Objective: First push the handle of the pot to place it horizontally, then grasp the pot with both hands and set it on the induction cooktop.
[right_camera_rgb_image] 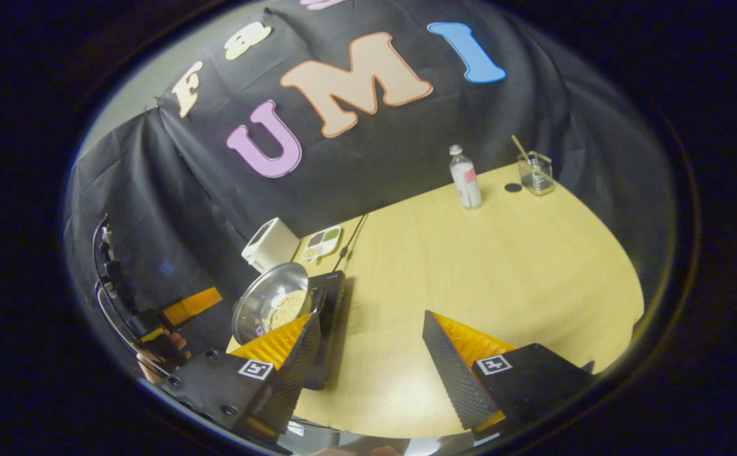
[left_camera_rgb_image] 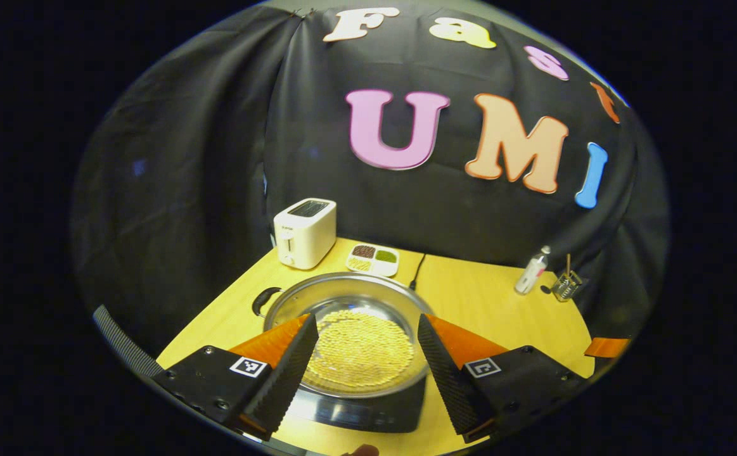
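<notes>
the round steel pot (left_camera_rgb_image: pixel 352 329), with pale beads inside, sits on the flat black induction cooktop (left_camera_rgb_image: pixel 368 408) near the worktop's (right_camera_rgb_image: pixel 501 253) front edge. its black handle (left_camera_rgb_image: pixel 265 299) seems to lie sideways. left gripper (left_camera_rgb_image: pixel 363 367) and right gripper (right_camera_rgb_image: pixel 368 361) are both released, ribbed fingers apart.

Pot (left_camera_rgb_image: pixel 350 303) was silver steel, holding pale yellow beads, with a black handle (left_camera_rgb_image: pixel 265 299). Induction cooktop (left_camera_rgb_image: pixel 368 410) black. Tabletop (left_camera_rgb_image: pixel 476 297) light yellow wood grain. Toaster (left_camera_rgb_image: pixel 305 232) white. Both grippers' jaws were black, ribbed, backed orange.
</notes>
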`<state>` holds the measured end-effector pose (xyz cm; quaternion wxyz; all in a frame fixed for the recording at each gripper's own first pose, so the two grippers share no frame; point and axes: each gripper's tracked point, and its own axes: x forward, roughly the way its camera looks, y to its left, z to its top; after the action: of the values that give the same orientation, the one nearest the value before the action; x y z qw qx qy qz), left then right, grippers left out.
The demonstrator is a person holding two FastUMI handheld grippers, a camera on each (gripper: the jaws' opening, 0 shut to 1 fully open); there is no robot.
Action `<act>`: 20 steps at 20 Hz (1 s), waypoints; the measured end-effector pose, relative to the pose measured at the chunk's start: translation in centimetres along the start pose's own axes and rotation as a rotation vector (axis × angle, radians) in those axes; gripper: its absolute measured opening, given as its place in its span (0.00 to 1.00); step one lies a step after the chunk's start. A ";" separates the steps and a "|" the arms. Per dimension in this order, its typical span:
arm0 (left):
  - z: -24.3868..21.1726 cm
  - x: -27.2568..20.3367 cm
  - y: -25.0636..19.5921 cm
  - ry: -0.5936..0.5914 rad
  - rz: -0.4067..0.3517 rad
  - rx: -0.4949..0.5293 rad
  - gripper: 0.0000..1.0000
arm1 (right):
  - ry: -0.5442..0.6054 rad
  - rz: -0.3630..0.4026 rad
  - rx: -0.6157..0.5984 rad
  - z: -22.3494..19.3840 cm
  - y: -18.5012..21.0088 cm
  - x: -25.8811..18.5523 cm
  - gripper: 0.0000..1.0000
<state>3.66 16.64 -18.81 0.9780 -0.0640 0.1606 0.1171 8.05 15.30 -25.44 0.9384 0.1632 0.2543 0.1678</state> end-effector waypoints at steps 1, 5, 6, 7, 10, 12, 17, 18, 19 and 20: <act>0.3 -1.4 -2.3 -0.032 -0.009 -0.001 0.97 | -0.028 -0.001 -0.018 1.2 -1.2 -1.6 1.00; 4.4 -6.2 -10.4 -0.174 -0.074 -0.015 0.97 | -0.173 -0.029 -0.077 7.2 -4.7 -7.7 0.99; 5.8 -7.4 -11.8 -0.209 -0.082 -0.008 0.96 | -0.213 -0.044 -0.104 8.4 -5.0 -9.1 0.99; 7.0 -8.4 -13.0 -0.241 -0.090 0.004 0.97 | -0.249 -0.057 -0.127 9.9 -5.3 -10.6 0.92; 10.5 -11.5 -15.6 -0.340 -0.091 0.064 0.96 | -0.357 -0.087 -0.199 14.3 -5.6 -15.5 0.99; 12.0 -13.2 -16.6 -0.393 -0.078 0.099 0.93 | -0.421 -0.115 -0.247 16.4 -5.7 -18.6 0.92; 10.8 -15.7 -19.4 -0.392 -0.123 0.092 0.93 | -0.503 -0.111 -0.294 18.0 -3.6 -23.6 0.92; 10.2 -16.2 -19.8 -0.382 -0.137 0.096 0.96 | -0.508 -0.121 -0.308 17.8 -3.5 -24.1 0.92; 9.7 -16.6 -20.2 -0.376 -0.150 0.100 0.94 | -0.511 -0.135 -0.323 17.5 -3.4 -24.5 0.92; 9.3 -16.9 -20.3 -0.371 -0.155 0.099 0.96 | -0.510 -0.150 -0.335 17.2 -3.6 -24.6 0.92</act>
<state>-4.05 -4.95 -2.70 0.9988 -0.0051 -0.0222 0.0432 -2.05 -1.47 -2.41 0.9955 0.0242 -0.0091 0.0913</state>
